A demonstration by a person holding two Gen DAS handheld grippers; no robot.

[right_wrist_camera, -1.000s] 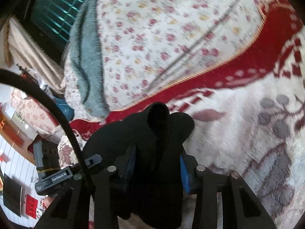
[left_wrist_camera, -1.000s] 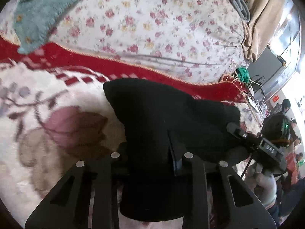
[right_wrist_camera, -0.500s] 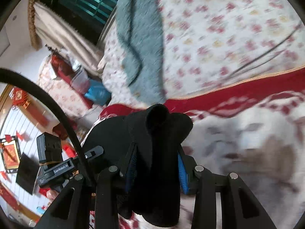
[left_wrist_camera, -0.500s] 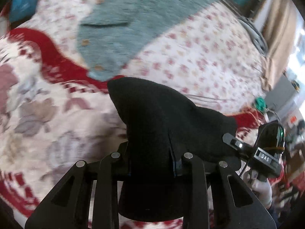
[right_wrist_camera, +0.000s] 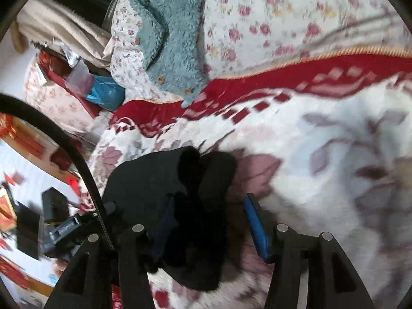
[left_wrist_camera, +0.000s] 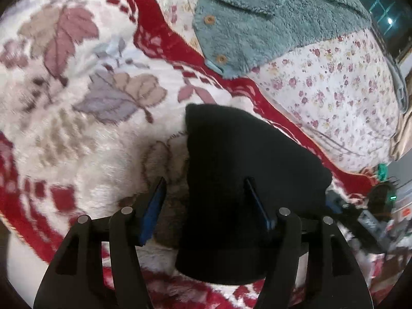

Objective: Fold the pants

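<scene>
Left wrist view: the left hand-held gripper point(left_wrist_camera: 206, 198) stands spread over a bed, its jaws having just been opening, with the folded black pants point(left_wrist_camera: 239, 180) between them. The blue pad of the right-hand finger point(left_wrist_camera: 257, 206) lies against the cloth, while the left-hand pad stands clear of it, with bare blanket showing in the gap. The pants lie at lower centre of the frame on a white plush blanket point(left_wrist_camera: 90, 108) patterned with leaves and edged in red. A teal fleece garment point(left_wrist_camera: 270, 25) with wooden buttons rests at upper right, on a floral quilt point(left_wrist_camera: 334, 90) that fills the right side.

Right wrist view: the right hand-held gripper point(right_wrist_camera: 208, 221) is likewise spread, its jaws having just been opening, and a bunched end of the black pants point(right_wrist_camera: 195, 193) sits between them at lower centre. The right-hand blue pad point(right_wrist_camera: 255, 226) is apart from the cloth; the left-hand pad is mostly hidden behind the dark fabric. At lower left of this frame the other gripper's body shows, blurred. The blanket's red border point(right_wrist_camera: 296, 77) runs across mid-frame, with the teal garment point(right_wrist_camera: 167, 25) at upper left.
</scene>
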